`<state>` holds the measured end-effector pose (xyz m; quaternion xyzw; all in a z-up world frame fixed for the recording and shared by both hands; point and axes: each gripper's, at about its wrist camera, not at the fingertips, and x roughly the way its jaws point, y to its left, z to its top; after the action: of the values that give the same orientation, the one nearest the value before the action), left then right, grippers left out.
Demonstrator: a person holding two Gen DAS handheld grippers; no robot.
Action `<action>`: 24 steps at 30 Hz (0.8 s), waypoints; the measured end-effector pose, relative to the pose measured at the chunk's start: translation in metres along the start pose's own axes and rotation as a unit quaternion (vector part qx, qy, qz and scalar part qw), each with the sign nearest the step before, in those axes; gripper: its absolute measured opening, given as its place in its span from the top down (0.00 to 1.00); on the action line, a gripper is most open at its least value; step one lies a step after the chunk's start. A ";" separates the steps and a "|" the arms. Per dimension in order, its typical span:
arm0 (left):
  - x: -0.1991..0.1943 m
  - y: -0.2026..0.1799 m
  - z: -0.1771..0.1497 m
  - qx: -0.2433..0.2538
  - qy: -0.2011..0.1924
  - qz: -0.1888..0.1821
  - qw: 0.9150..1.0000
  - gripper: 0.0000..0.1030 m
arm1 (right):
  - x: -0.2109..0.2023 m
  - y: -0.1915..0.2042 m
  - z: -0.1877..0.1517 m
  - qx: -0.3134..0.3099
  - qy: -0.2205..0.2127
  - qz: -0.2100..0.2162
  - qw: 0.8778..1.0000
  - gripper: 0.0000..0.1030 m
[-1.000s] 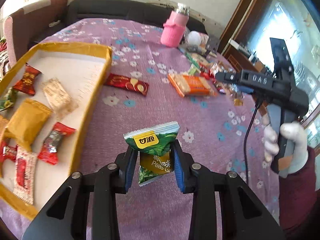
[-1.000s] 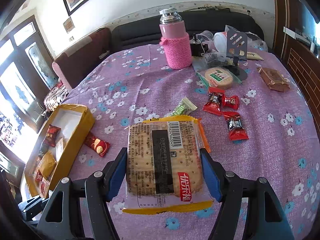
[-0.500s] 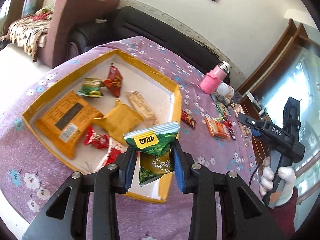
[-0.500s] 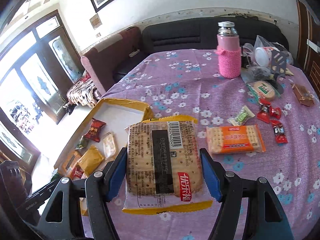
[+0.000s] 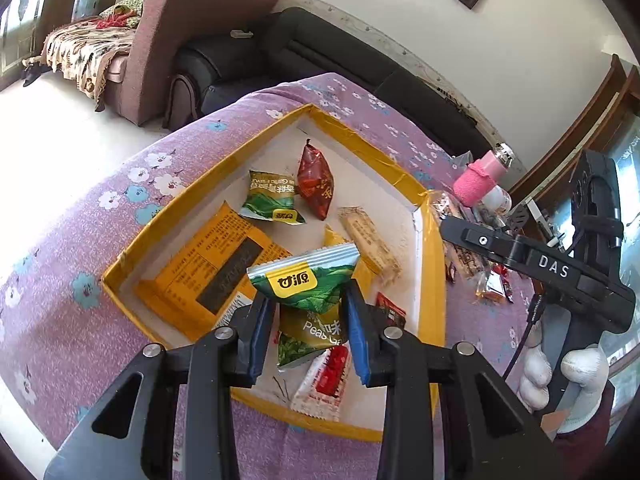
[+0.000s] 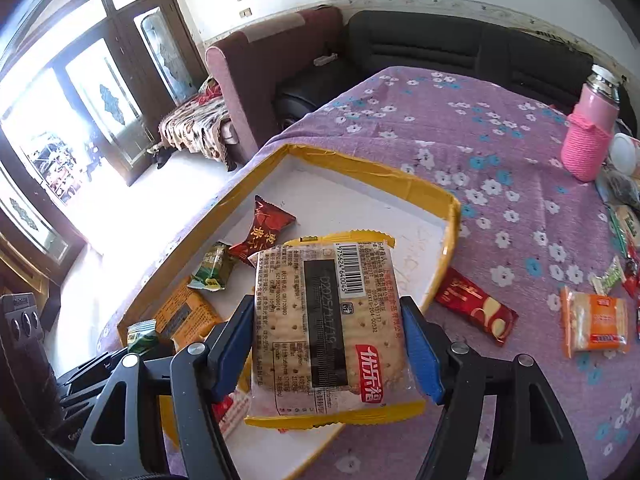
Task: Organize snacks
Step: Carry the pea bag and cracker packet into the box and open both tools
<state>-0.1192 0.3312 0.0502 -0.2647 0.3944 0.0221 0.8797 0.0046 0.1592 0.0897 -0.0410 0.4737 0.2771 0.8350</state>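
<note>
My left gripper [image 5: 308,332] is shut on a green pea snack packet [image 5: 306,284] with a yellow label, held above the near part of the yellow-rimmed tray [image 5: 432,280]. Several snacks lie in the tray: an orange cracker pack [image 5: 208,272], another green packet [image 5: 272,198], a red packet [image 5: 316,180]. My right gripper [image 6: 328,344] is shut on a square cracker pack [image 6: 328,320] with a barcode, hovering over the same tray [image 6: 448,220]. The right gripper body [image 5: 560,272] shows at the right of the left wrist view, in a white-gloved hand [image 5: 560,376].
A pink-sleeved flask [image 6: 588,136] stands at the far right of the purple flowered tablecloth [image 6: 480,140]. Loose snacks lie right of the tray: a red packet [image 6: 476,308], an orange cracker pack [image 6: 596,328], small candies. A sofa and armchair stand behind the table.
Both grippers have swung left from the open tablecloth to over the tray, each still holding its packet. The tray now fills the middle of both views.
</note>
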 end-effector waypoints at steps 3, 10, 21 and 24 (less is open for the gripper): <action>0.008 0.003 0.005 0.002 0.009 -0.003 1.000 0.69 | 0.030 0.008 0.012 -0.002 0.019 -0.011 1.000 0.32; 0.017 0.003 0.007 0.009 0.020 -0.021 1.000 0.64 | 0.074 0.014 0.025 -0.009 0.031 -0.032 0.999 0.31; -0.016 -0.019 -0.001 0.029 -0.019 -0.022 0.999 0.36 | 0.033 0.002 0.024 0.039 -0.013 0.011 0.999 0.31; -0.032 -0.030 -0.007 0.039 -0.047 -0.017 0.998 0.28 | 0.007 -0.002 0.010 0.041 -0.026 0.025 0.999 0.31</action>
<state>-0.1391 0.3076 0.0822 -0.2352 0.3486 0.0039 0.9073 0.0162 0.1633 0.0895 0.0124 0.4641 0.2794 0.8405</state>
